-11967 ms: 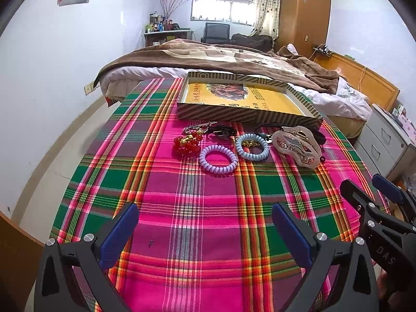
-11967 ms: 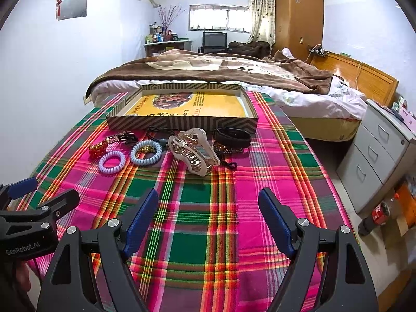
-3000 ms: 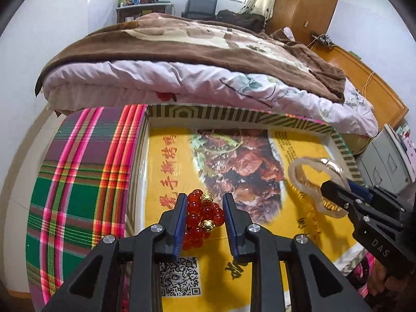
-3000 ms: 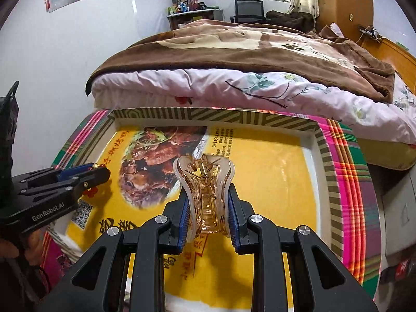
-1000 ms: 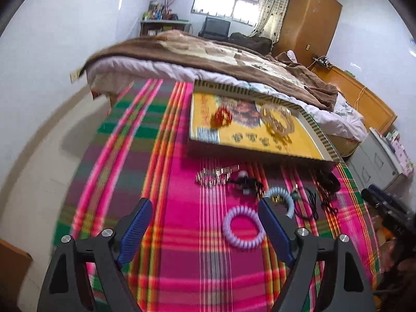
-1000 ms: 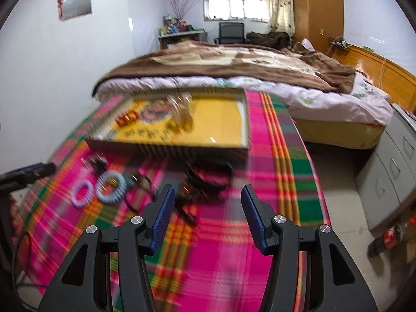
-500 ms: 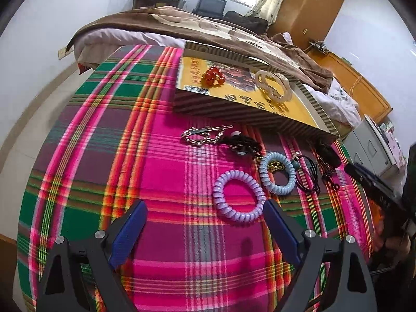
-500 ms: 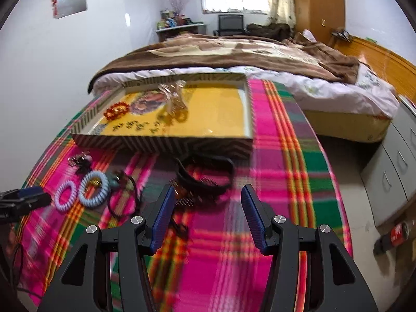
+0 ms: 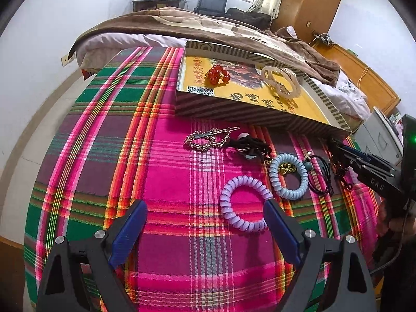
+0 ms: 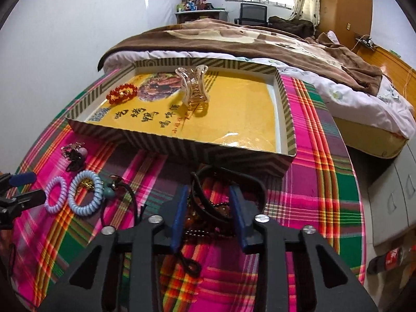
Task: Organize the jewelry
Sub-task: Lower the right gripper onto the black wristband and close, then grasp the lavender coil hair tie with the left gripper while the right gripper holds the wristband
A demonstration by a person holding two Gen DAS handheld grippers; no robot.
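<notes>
Right gripper point(image 10: 208, 208) lowered over the black band bracelet point(image 10: 228, 189)

Since half a second ago its jaws, still apart, now straddle the bracelet before the striped cardboard tray point(image 10: 182, 145); left gripper point(image 9: 205, 223), jaws wide open, has neared the lilac spiral hair tie point(image 9: 244, 202).

The woven plaid tablecloth point(image 9: 161, 171) is looking matt and slightly coarse. The striped cardboard tray point(image 10: 208, 153) is showing a glossy yellow printed paper lining that is catching glare. Inside it, the clear plastic hair claw point(image 10: 193, 88) is gleaming, and the red bead bracelet point(image 9: 218, 74) is shining like polished glass. The lilac coil hair tie point(image 9: 244, 202) and the blue coil hair tie point(image 9: 288, 175) are looking like smooth plastic. The chain bracelet point(image 9: 205, 140) is glinting metallic.
</notes>
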